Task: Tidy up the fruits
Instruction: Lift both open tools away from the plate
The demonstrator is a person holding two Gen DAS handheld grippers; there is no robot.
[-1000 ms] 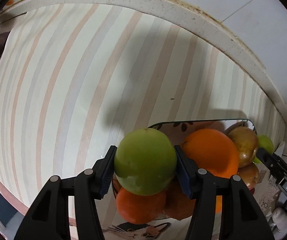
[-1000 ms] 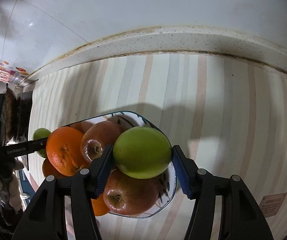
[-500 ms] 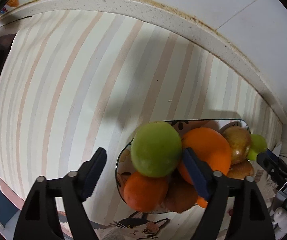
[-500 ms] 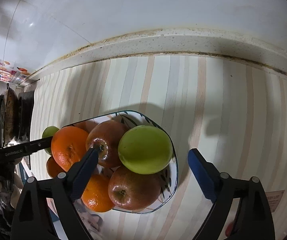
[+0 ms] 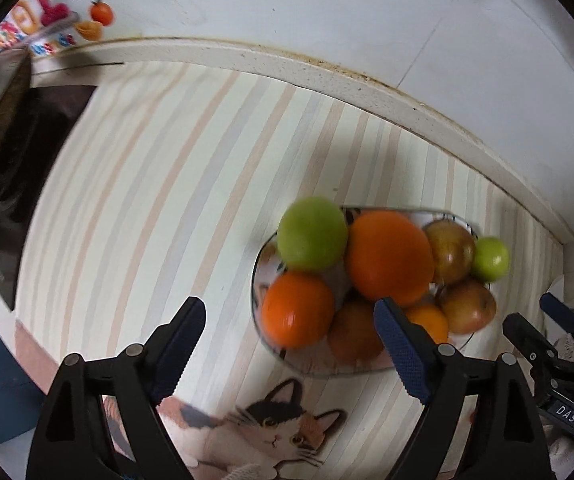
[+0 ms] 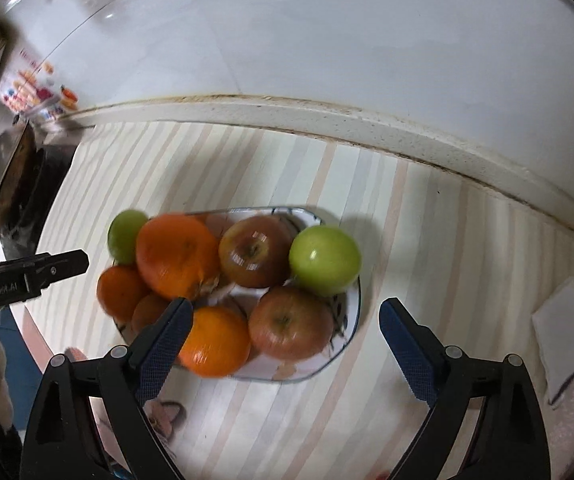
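A patterned plate [image 6: 349,320] on the striped counter holds piled fruit: several oranges [image 6: 175,254], red apples [image 6: 255,256] and two green apples. One green apple [image 5: 313,234] rests at the plate's left end in the left wrist view; the other green apple [image 6: 325,260] rests at its right end in the right wrist view. My left gripper [image 5: 287,352] is open and empty, pulled back in front of the plate [image 5: 261,260]. My right gripper [image 6: 283,346] is open and empty, raised above the plate's near side.
A raised stone ledge [image 6: 327,120] and white tiled wall run behind the counter. A dark stove with a pan [image 5: 11,152] stands at the left. A cat-print mat [image 5: 271,428] lies in front of the plate. White paper [image 6: 559,332] lies at the right.
Both grippers opened and let go of their green apples, which now rest on the fruit pile. Both grippers then drew back and up from the plate.
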